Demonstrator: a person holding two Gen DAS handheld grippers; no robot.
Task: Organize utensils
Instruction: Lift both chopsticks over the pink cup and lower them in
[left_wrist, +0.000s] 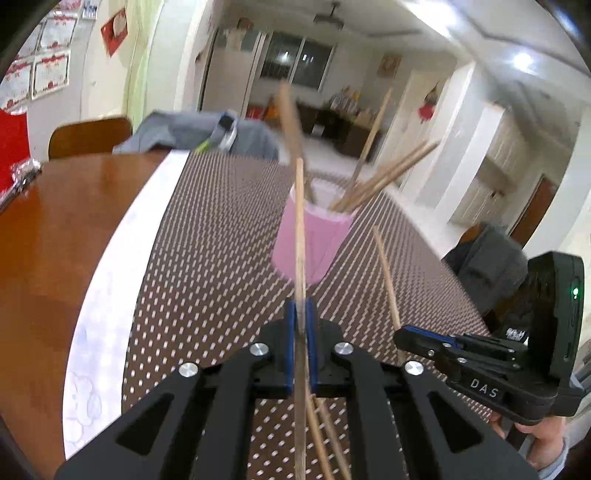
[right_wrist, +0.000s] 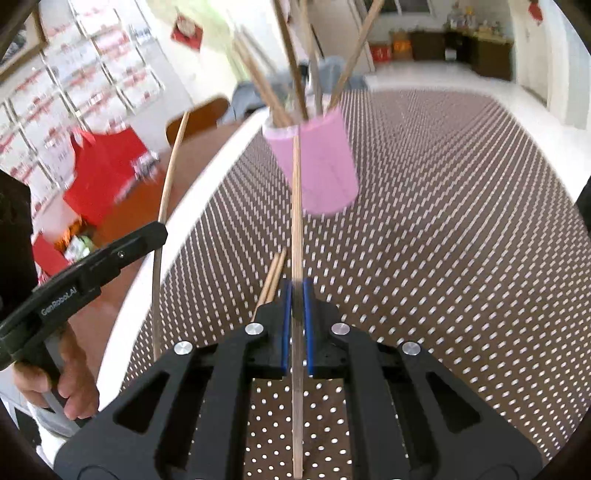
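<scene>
Black left gripper, blue-padded jaws, silver screws, white "DAS" lettering, bare-skinned hand

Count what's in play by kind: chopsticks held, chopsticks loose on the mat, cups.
Held chopsticks: 2, one in the left gripper at, one in the right gripper at.
Loose chopsticks on mat: 2.
Pink cup: 1.
Total: 5, not counting chopsticks already in the cup.
</scene>
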